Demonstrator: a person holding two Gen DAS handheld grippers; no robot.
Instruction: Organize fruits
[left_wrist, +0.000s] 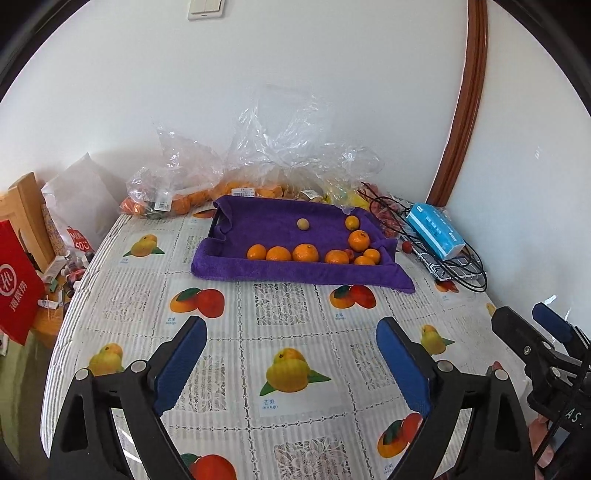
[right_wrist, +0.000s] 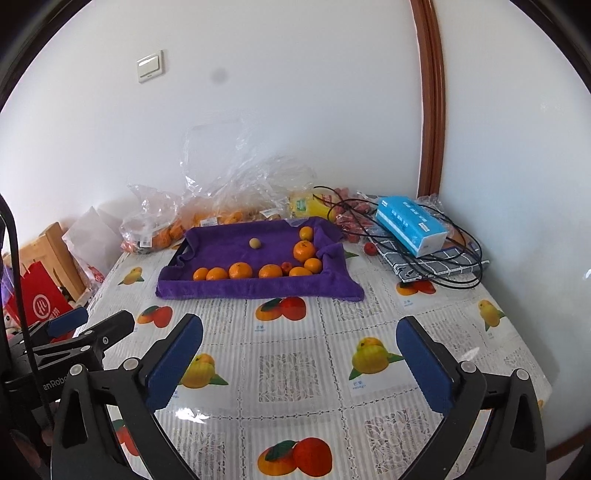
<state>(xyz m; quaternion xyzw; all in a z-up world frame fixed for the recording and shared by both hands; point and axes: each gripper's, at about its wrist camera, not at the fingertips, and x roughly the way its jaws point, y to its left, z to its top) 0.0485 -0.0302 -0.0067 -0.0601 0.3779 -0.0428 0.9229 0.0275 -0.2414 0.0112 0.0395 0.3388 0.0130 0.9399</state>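
Note:
A tray lined with a purple towel (left_wrist: 258, 229) (right_wrist: 229, 236) sits at the far middle of the table. Several oranges (left_wrist: 305, 253) (right_wrist: 240, 270) lie along its front and right sides, with a small tan round fruit (left_wrist: 303, 224) (right_wrist: 255, 243) further back and a small red fruit (right_wrist: 286, 266) among the oranges. My left gripper (left_wrist: 291, 332) is open and empty above the near table. My right gripper (right_wrist: 300, 330) is open and empty, beside the left one; it also shows in the left wrist view (left_wrist: 524, 317).
Clear plastic bags of oranges and other fruit (left_wrist: 192, 192) (right_wrist: 207, 218) lie behind the tray against the wall. A blue tissue box (left_wrist: 436, 230) (right_wrist: 412, 225) rests on a checked cloth with black cables at the right. A loose red fruit (right_wrist: 370, 248) lies nearby. A red bag (left_wrist: 16, 288) stands left.

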